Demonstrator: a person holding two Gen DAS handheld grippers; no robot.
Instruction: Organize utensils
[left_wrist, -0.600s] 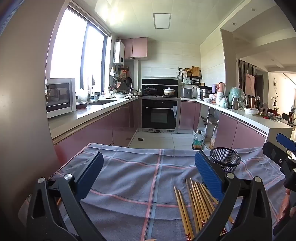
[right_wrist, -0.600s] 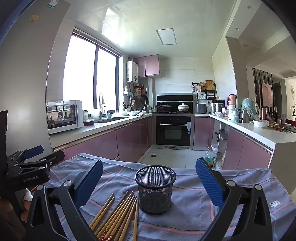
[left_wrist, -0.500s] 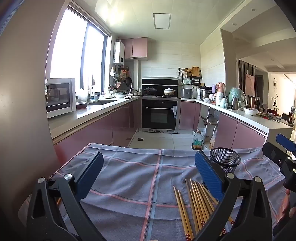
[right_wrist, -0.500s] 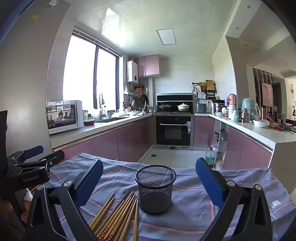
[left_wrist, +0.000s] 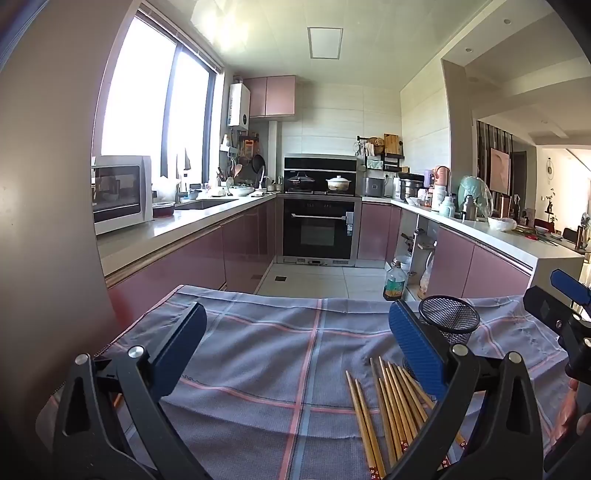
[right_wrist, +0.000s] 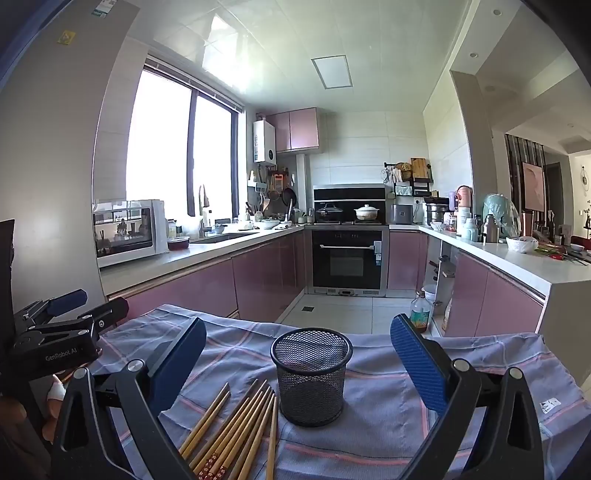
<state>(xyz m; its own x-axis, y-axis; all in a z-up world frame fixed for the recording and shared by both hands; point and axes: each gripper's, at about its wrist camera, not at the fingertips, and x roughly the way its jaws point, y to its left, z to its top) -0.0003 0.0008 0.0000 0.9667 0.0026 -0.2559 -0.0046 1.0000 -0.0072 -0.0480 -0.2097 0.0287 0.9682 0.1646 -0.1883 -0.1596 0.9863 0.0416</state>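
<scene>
The chopsticks lie loose in a fan on the cloth, just left of the mesh cup, their near ends running out of view at the bottom. The cup stands upright and looks empty. Nothing is sorted yet.

The right gripper hangs above the cloth with the cup between its spread fingers but apart from both; it grasps nothing. The left gripper is likewise released and empty, over bare cloth left of the cup, the chopsticks under its right finger.

Likely risks, as I judge them: the cup is light and sits on soft, wrinkled cloth, so a chopstick pushed in at a slant, or a finger brushing the rim, could tip it or slide it away. The chopsticks touch one another, so closing on one may catch two or scatter the rest. They are thin and lie flat, so a pinch could snag the cloth and drag the cup along.
</scene>
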